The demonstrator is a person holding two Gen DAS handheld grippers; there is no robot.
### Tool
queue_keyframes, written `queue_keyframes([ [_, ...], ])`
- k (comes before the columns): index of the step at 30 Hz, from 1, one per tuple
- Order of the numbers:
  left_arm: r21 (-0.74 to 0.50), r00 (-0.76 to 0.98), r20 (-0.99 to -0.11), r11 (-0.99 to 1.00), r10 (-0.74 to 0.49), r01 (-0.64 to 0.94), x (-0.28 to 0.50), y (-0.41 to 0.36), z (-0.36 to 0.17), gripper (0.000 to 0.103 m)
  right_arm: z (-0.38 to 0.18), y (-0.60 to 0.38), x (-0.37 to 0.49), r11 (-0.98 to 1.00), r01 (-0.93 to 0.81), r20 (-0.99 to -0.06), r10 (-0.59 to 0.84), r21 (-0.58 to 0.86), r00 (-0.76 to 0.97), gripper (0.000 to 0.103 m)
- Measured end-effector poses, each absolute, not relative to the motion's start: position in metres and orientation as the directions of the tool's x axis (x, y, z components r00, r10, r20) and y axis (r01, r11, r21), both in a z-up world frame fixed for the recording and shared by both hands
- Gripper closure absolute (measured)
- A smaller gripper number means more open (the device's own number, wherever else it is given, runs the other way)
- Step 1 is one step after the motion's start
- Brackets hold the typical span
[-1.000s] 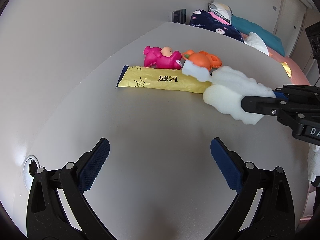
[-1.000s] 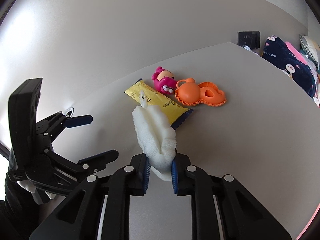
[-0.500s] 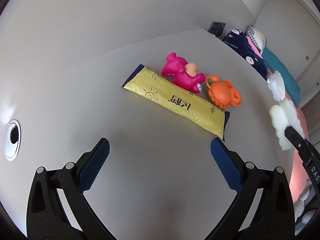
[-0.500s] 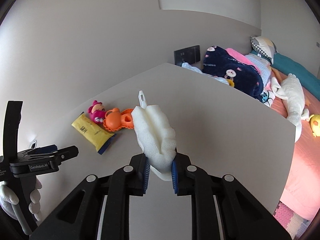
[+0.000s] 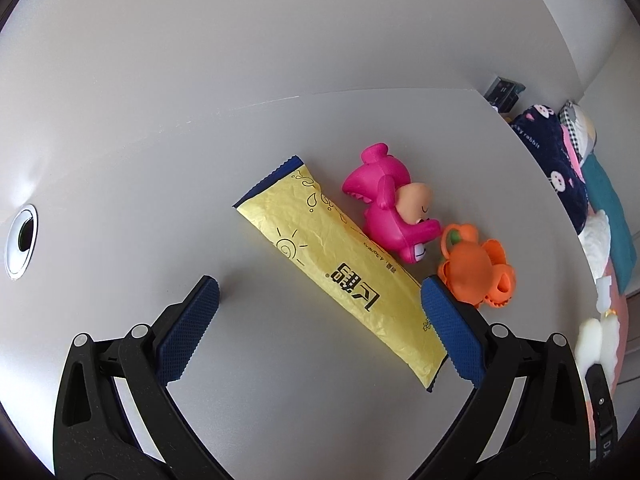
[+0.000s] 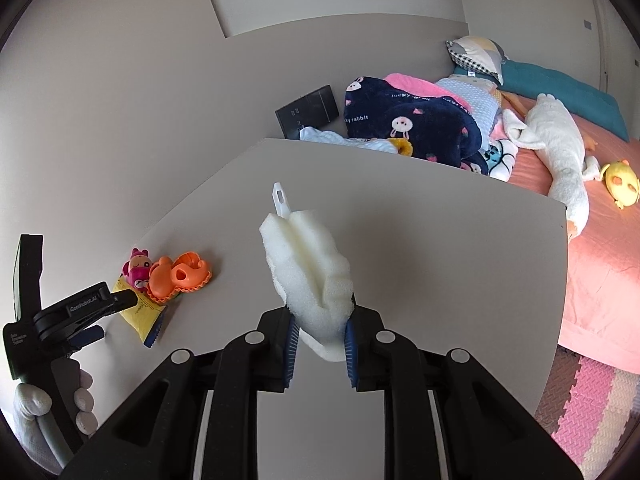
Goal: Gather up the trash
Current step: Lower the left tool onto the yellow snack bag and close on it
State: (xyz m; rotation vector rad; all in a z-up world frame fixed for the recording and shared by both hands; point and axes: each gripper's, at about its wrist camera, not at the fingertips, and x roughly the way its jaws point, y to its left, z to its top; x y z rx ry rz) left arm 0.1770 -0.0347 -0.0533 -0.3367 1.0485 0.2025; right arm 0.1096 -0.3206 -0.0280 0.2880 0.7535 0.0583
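A yellow snack wrapper (image 5: 340, 268) with blue ends lies flat on the grey table (image 5: 200, 168). My left gripper (image 5: 320, 300) hovers open above it, its right finger over the wrapper's near end. My right gripper (image 6: 318, 336) is shut on a white foam sponge (image 6: 308, 268) with a thin white plastic tab sticking out the top, held in the air over the table. The sponge (image 5: 592, 344) also shows at the right edge of the left wrist view. From the right wrist view the wrapper (image 6: 144, 314) sits half hidden behind the left gripper (image 6: 86, 308).
A pink toy figure (image 5: 390, 216) and an orange toy (image 5: 476, 268) lie touching the wrapper's far side. A round cable hole (image 5: 20, 244) is at the table's left. Beyond the table edge stands a bed (image 6: 600, 248) with blankets and plush toys. A gloved hand (image 6: 84, 400) holds the left gripper.
The right gripper carried the sponge away from the wrapper, toward the table's right side. The left gripper moved in over the wrapper and rolled; the wrapper now lies under its fingers.
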Motion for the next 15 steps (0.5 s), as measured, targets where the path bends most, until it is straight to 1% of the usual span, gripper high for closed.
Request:
queue_keyframes([
  [2,-0.14,0.48,-0.876,0.931,0.042,-0.338,0.179,-0.039,-0.054,0.006,-0.029,-0.322,0.109,0.959,0.049,-0.666,0.157,0.28,0.729,0.082],
  [5,-0.128,0.468,-0.881,0.922,0.064,-0.366,0.183,-0.041,-0.055,0.006,-0.029,-0.322,0.107,0.96,0.044,-0.666,0.159,0.278,0.728,0.082],
  [8,-0.11,0.453,-0.887,0.912,0.089,-0.395,0.189,-0.042,-0.055,0.009,-0.028,-0.322,0.105,0.96,0.043,-0.665,0.159,0.277,0.729,0.082],
  [10,-0.075,0.452,-0.884,0.916,0.122,-0.395,0.193,-0.046,-0.054,0.021,-0.028,-0.322,0.105,0.96,0.043,-0.666,0.159,0.277,0.729,0.082],
  [11,-0.045,0.451,-0.88,0.921,0.147,-0.387,0.195,-0.049,-0.054,0.033,-0.028,-0.323,0.104,0.96,0.045,-0.667,0.158,0.277,0.728,0.082],
  [12,-0.022,0.452,-0.877,0.928,0.161,-0.373,0.197,-0.052,-0.053,0.041,-0.028,-0.323,0.104,0.96,0.047,-0.667,0.156,0.276,0.728,0.082],
  [13,-0.007,0.453,-0.875,0.933,0.168,-0.359,0.197,-0.054,-0.053,0.045,-0.027,-0.323,0.103,0.96,0.048,-0.667,0.155,0.276,0.729,0.082],
  [15,-0.004,0.465,-0.87,0.943,0.161,-0.334,0.195,-0.055,-0.053,0.06,-0.026,-0.324,0.1,0.96,0.051,-0.665,0.152,0.276,0.731,0.082],
])
